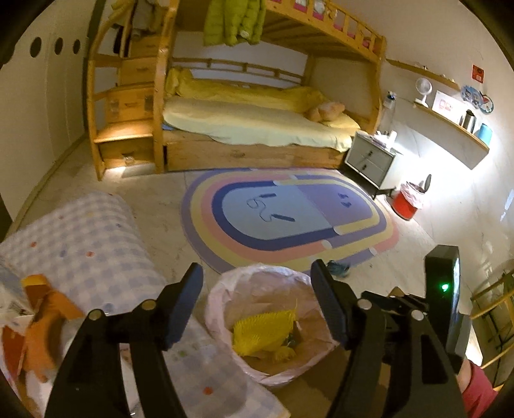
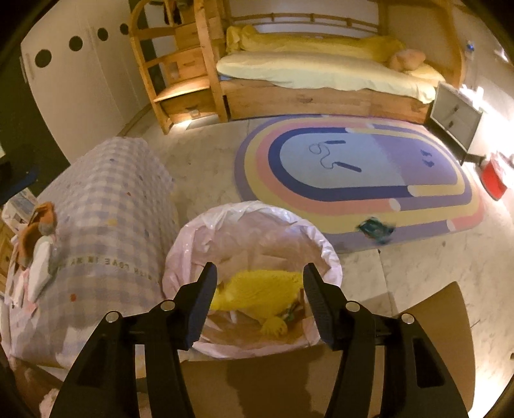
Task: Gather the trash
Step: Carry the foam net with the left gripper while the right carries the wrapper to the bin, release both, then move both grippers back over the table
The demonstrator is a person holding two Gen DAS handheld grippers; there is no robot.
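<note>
1. Both hand-held grippers, left (image 1: 257, 304) and right (image 2: 257, 299), are spread open, empty, above the lined bin (image 2: 250, 225) holding yellow trash (image 2: 260, 292)
2. A red sleeve (image 1: 478, 389) is seen only leftward
3. A rug (image 2: 353, 173) covers pale floor (image 2: 199, 167) before a bunk bed (image 1: 257, 128)

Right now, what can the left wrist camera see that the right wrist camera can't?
Only the left wrist view shows the green jacket on the top bunk, the wall shelf with a fan, and the right gripper beside it. Only the right wrist view shows lettering on the checked cloth. Both show the bin with yellow trash, the rug, the bed and open jaws.
</note>
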